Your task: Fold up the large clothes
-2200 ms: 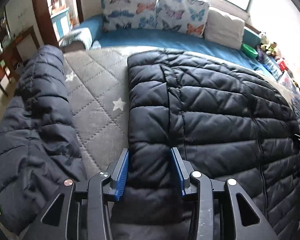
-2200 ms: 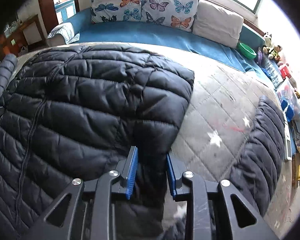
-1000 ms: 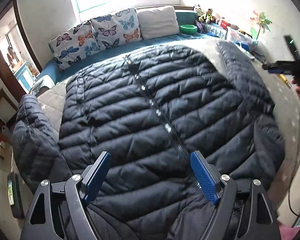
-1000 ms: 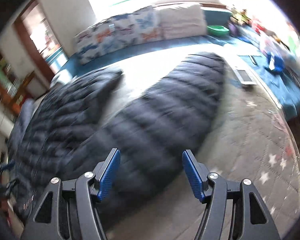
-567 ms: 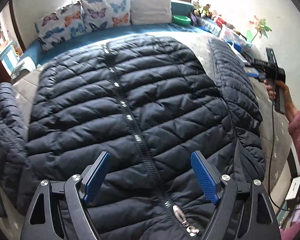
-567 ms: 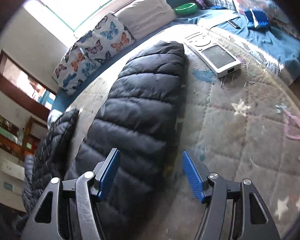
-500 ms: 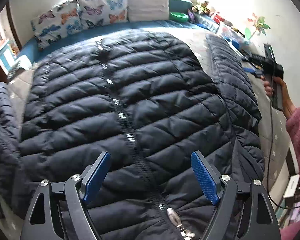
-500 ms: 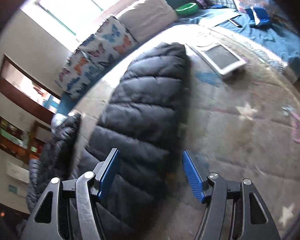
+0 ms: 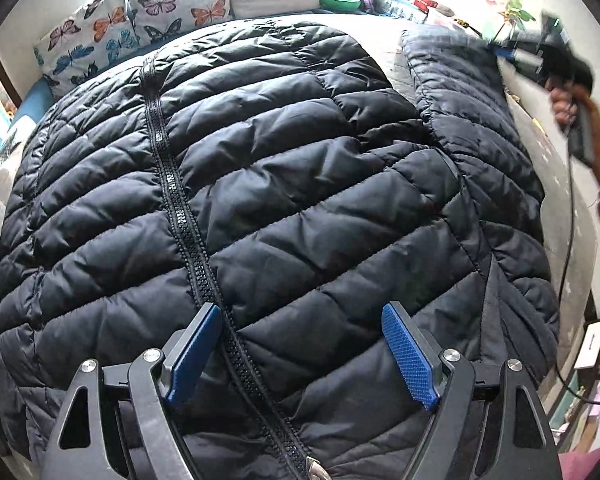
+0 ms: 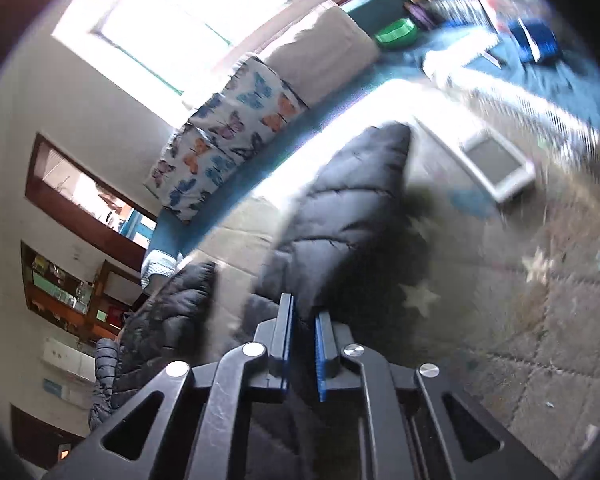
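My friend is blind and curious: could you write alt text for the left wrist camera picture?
A black quilted puffer jacket lies zipped and spread flat over a bed, filling the view. The left tongs hang open above its zipper near the hem, blue pads apart. Butterfly pillows line the far edge; at right, a hand holds the right tongs.

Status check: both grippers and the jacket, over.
Left gripper open over jacket front. Right gripper shut on sleeve. Tablet beside sleeve, apart.

A grey quilted star-print bed (image 10: pixel 500 280) is carrying the dark puffer jacket (image 9: pixel 300 200), which is lying spread across it, and a white tablet-like device (image 10: pixel 496 164) near the sleeve (image 10: pixel 352 200).
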The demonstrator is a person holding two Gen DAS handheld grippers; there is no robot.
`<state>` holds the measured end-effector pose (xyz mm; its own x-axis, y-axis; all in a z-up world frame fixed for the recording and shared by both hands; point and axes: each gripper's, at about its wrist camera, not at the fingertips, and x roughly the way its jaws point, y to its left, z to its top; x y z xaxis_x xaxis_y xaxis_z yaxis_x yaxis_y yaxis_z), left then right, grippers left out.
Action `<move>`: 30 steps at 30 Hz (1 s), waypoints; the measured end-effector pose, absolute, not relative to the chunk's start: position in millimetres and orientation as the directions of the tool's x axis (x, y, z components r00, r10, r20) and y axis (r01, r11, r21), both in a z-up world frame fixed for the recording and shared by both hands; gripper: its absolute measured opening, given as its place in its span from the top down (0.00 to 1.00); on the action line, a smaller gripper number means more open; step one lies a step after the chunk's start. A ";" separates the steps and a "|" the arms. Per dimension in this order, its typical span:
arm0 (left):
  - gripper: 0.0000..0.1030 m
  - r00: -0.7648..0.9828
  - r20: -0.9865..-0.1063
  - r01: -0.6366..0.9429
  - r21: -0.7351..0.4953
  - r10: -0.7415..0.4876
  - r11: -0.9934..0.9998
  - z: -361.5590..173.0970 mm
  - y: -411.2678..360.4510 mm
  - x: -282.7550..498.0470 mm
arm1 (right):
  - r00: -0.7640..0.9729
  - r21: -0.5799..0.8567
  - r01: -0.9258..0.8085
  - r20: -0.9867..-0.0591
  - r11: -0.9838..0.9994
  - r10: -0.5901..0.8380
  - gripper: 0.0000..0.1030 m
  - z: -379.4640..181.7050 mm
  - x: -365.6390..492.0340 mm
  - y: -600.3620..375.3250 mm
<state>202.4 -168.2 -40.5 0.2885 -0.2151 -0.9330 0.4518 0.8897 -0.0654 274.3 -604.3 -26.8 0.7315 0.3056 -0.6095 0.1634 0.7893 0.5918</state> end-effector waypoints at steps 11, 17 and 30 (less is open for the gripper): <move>0.15 0.456 -0.849 0.306 -0.132 -0.267 0.943 11.1 -73.4 173.5 | 0.817 0.339 -0.169 -0.477 0.925 0.324 0.90 122.0 219.9 -440.6; 0.15 0.539 -0.809 0.170 -0.168 -0.234 0.971 27.7 21.8 140.1 | 0.761 0.176 -0.371 -0.506 0.912 0.407 0.90 126.9 176.1 -311.3; 0.15 0.566 -0.797 0.031 -0.238 -0.213 0.971 6.2 128.6 76.3 | 0.533 -0.019 -0.652 -0.722 0.758 0.441 0.90 -7.1 96.3 -133.9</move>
